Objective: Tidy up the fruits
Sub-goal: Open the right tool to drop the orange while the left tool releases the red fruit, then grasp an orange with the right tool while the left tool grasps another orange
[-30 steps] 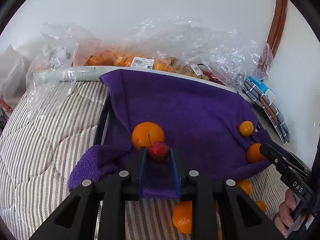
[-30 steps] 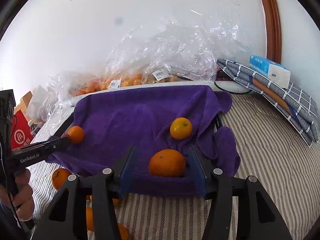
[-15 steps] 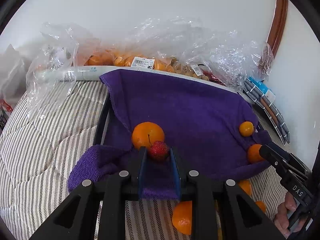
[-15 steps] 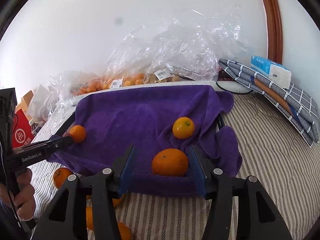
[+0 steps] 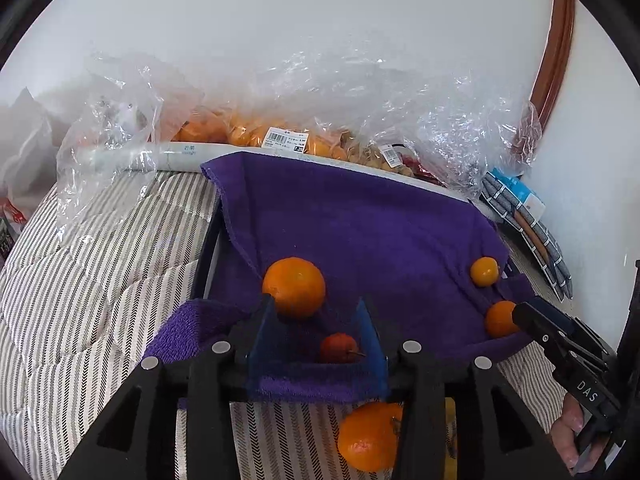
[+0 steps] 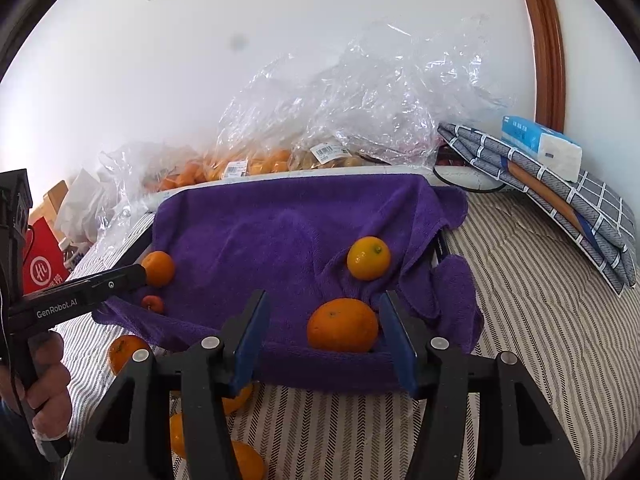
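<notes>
Released since a second ago: small red fruit (image 5: 338, 347), then pinched at the left gripper (image 5: 316, 334) fingertips, now lying loose on the purple towel (image 5: 360, 220) between jaws that have just been opening, touching neither pad.

Striped quilt (image 6: 520, 320): covers the bed; several oranges lie on it below the towel's near edge.

Purple towel: draped over a dark-framed tray; holds all sorted fruit.

Clear plastic bags (image 6: 360, 112): along the wall behind the towel, with labelled packs of oranges inside.

Right gripper (image 6: 324, 338): jaws apart, straddling a large orange (image 6: 342, 325) that sits on the towel's near fold close against the right pad; whether it touches, I cannot tell.

Second large orange (image 5: 294, 287): on the towel's left side, just beyond the left gripper's fingertips.

Yellowish citrus (image 6: 368, 258): on the towel, just behind the right gripper's orange.
</notes>
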A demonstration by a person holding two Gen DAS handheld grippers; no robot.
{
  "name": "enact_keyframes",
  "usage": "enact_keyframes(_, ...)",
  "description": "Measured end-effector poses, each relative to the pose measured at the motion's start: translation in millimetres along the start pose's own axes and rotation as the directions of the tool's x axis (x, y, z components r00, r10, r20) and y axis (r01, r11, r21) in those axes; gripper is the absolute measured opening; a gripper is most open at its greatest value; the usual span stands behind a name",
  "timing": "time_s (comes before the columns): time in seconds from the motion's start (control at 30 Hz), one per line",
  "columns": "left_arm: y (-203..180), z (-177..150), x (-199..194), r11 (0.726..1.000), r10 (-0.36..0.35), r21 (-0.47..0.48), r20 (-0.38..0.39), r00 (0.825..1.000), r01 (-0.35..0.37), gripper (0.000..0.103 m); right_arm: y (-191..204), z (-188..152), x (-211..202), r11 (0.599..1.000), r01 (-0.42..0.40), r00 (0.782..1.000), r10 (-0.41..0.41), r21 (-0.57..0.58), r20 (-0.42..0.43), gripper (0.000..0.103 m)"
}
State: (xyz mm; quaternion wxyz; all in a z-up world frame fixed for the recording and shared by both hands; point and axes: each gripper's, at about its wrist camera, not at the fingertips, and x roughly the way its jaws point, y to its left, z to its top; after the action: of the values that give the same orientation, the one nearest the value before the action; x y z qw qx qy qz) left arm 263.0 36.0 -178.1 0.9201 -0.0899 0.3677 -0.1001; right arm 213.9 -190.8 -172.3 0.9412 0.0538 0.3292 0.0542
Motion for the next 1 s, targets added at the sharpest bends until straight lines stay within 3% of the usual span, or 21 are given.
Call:
enact_keyframes(0.23,7.5,4.3,-10.6,0.999,-0.001,-0.035,0.051,0.999,0.003,0.048,1.0,-7.8,-22.2,0.999,-0.030,1.000,0.030,0.036,-0.002,0.056)
enact_keyframes(0.4,10.3,2.9,-18.7,0.999,-0.006,-0.046,0.076,0.997,0.010,0.049,10.5,-27.1,-32.4,0.998,-0.055,0.996,0.056,0.016,-0.064,0.050)
enact_keyframes(0.5,11.0,1.1,-24.1,0.998,-0.012,-0.052,0.095,0.995,0.017,0.050,13.6,-39.4,-35.8,0.992,-0.118,0.986,0.122,0.037,-0.113,0.050)
enact_keyframes(0.83,-3.0,-9.7,-34.6,1.000,-0.009,0.007,0.120,0.993,0.008,0.050,31.2,-65.4,-36.2,0.993,-0.118,0.972,0.117,0.005,-0.206,0.042)
enact_keyframes(0.9,-3.1,-14.6,-38.5,1.000,-0.010,0.003,0.119,0.993,0.010,0.050,35.6,-68.7,-31.0,0.995,-0.096,0.965,0.091,-0.011,-0.245,0.030)
enact_keyframes(1.0,-1.8,-21.6,-46.3,1.000,-0.013,0.008,0.117,0.993,0.012,0.050,34.5,-68.1,-33.3,0.996,-0.089,0.972,0.085,-0.009,-0.221,0.030)
